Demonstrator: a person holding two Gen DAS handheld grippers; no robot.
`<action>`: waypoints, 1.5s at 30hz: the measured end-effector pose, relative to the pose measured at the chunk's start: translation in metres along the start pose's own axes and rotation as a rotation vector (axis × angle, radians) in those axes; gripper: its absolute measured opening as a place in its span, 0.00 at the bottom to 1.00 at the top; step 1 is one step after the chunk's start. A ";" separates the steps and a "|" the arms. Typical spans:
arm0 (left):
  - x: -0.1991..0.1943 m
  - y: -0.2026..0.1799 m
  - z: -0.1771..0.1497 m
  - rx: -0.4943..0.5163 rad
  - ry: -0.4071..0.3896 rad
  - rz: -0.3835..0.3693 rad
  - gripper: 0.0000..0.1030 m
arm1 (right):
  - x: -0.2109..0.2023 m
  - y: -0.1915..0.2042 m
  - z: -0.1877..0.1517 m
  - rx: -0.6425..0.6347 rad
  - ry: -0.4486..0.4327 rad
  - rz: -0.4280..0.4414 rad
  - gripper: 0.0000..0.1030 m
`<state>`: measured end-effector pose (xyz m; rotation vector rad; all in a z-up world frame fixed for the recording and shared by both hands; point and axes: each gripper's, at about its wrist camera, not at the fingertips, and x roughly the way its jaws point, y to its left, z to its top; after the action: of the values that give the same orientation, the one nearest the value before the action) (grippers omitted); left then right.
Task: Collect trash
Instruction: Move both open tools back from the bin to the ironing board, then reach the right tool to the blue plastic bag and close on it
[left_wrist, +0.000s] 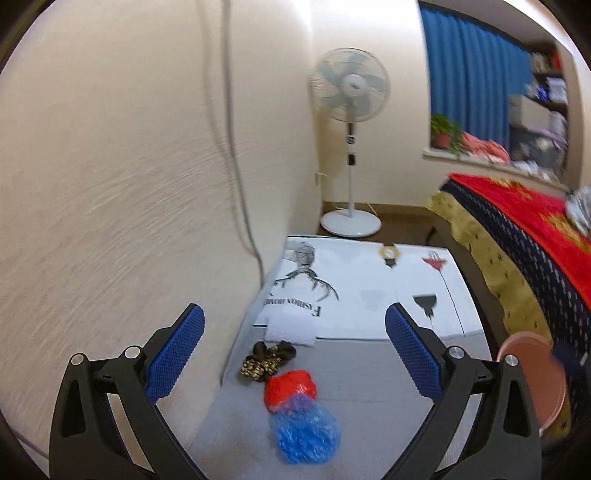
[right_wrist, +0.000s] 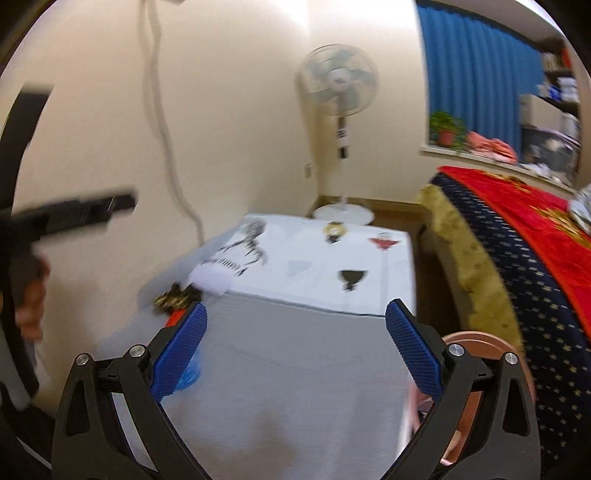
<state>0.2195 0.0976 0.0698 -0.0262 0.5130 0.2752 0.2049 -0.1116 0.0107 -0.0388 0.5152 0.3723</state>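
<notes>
The left hand-held gripper (left_wrist: 294, 332) is spread wide with nothing between its blue pads (left_wrist: 176, 354). Below it, on the grey table (left_wrist: 369, 369), lies the trash: a crumpled red bag (left_wrist: 290, 387) touching a crumpled blue bag (left_wrist: 306, 435), the blue one nearer the camera. Both sit between the two fingers in the view but under them, not gripped. Just beyond the red bag, touching it, is a dark brown and gold wrapper (left_wrist: 266, 360), and past that a small white wad (left_wrist: 291, 330) at the edge of a printed white sheet (left_wrist: 369, 288) that covers the far part of the table. All four pieces lie along the table's side by the wall (left_wrist: 129, 166).

The right hand-held gripper (right_wrist: 295, 326) is also wide open and empty, over bare grey table well to the right of the trash. In its view the blue bag (right_wrist: 190, 373) and a sliver of the red bag (right_wrist: 173, 317) show partly behind its left pad (right_wrist: 177, 354); the wrapper (right_wrist: 173, 297) and white wad (right_wrist: 214, 278) sit just beyond. The left hand-held gripper's dark body and a hand (right_wrist: 31, 299) appear blurred at the left edge.

A pink bowl (left_wrist: 535, 376) sits off the table's right side, next to a bed (left_wrist: 517, 236) with a red and navy cover. Past the table's far end stands a white fan (left_wrist: 350, 88).
</notes>
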 end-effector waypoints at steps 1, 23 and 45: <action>0.005 0.005 0.001 -0.018 0.002 0.002 0.92 | 0.008 0.009 -0.004 -0.011 0.015 0.019 0.93; 0.047 0.051 0.004 -0.189 0.042 0.006 0.92 | 0.153 0.134 -0.072 -0.108 0.180 0.179 0.73; 0.051 0.044 0.001 -0.158 0.037 0.011 0.92 | 0.162 0.140 -0.077 -0.165 0.206 0.182 0.01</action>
<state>0.2509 0.1534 0.0482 -0.1824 0.5270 0.3264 0.2484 0.0641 -0.1279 -0.1922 0.6933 0.5919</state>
